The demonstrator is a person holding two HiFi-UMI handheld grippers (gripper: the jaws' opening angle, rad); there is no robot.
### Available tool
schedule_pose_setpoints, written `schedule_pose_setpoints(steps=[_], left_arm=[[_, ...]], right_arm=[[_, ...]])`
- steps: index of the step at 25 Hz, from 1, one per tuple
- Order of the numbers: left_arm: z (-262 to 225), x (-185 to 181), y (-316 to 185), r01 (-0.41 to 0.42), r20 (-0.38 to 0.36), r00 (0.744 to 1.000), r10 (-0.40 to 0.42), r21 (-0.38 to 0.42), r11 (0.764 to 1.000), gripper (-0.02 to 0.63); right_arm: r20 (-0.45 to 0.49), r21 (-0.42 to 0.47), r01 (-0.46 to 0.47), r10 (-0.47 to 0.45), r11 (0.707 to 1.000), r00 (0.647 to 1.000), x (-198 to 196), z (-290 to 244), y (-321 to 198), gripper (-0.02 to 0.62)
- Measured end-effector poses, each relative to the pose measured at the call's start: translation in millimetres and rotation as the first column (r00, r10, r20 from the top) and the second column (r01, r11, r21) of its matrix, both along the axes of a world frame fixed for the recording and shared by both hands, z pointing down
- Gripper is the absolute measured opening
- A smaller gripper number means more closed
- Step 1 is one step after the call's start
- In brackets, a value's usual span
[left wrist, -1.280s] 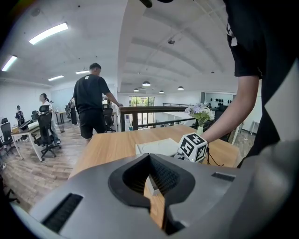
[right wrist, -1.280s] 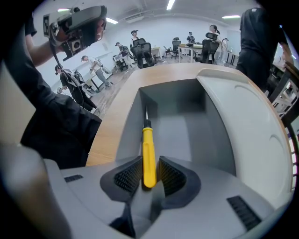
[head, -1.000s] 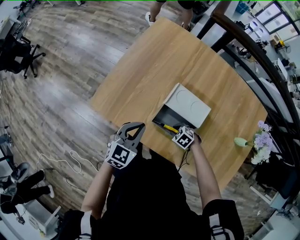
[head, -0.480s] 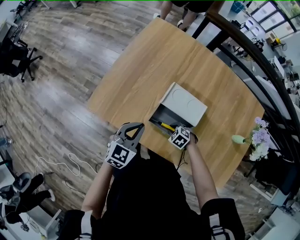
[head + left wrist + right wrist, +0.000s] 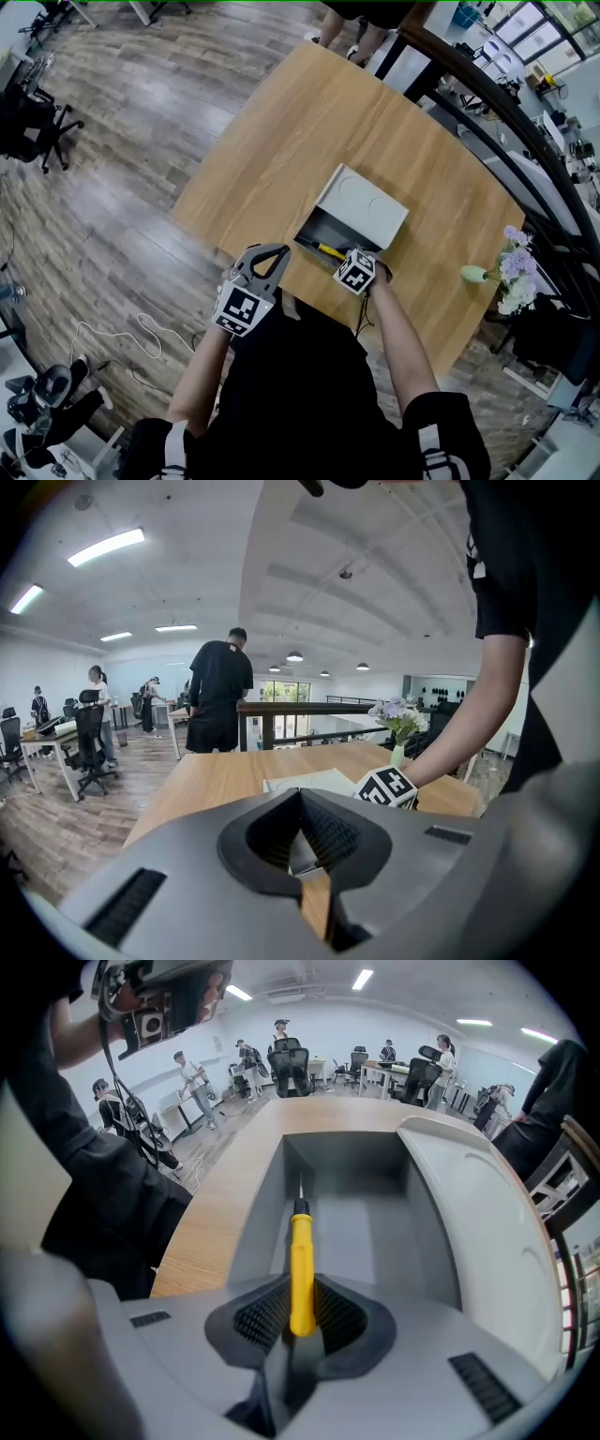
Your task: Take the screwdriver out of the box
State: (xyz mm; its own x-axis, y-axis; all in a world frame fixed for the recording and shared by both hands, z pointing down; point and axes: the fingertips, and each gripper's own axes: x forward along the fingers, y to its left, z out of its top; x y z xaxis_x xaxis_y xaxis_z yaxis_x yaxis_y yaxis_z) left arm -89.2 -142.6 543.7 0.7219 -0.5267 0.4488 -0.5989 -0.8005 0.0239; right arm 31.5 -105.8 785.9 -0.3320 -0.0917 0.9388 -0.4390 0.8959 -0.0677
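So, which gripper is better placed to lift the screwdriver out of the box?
Right. The right gripper reaches down into the open box, and its jaws have just been closing on the yellow handle of the screwdriver. The left gripper is shut, empty, and back at the near edge of the table.

The table (image 5: 309, 122) is light wood with a fine grain and a smooth satin finish. The floor (image 5: 122, 150) is grey plank with a dull sheen. The box (image 5: 258, 1213) is smooth and matt grey, either plastic or painted metal, and its lid (image 5: 487, 1232) is paler. The screwdriver (image 5: 300, 1269) has a glossy yellow plastic handle and a thin, bright metal shaft.
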Motion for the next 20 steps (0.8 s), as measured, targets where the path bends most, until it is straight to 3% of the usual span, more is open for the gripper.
schedule_pose_setpoints(steps=[9,20], left_arm=[[-7.7,0.2,11.6,0.032,0.011,0.999,-0.032,0.02,0.999,0.022],[-17.8,24.4,21.4,-0.006,0.015,1.0,0.005,0.061,0.998,0.021]], right_arm=[[-0.026,0.103,0.003,-0.001,0.995,1.0,4.7,-11.8,-1.7,0.084],[0.025,0.201,-0.071,0.067,0.977,0.997,14.8,-34.5,0.5,0.084]])
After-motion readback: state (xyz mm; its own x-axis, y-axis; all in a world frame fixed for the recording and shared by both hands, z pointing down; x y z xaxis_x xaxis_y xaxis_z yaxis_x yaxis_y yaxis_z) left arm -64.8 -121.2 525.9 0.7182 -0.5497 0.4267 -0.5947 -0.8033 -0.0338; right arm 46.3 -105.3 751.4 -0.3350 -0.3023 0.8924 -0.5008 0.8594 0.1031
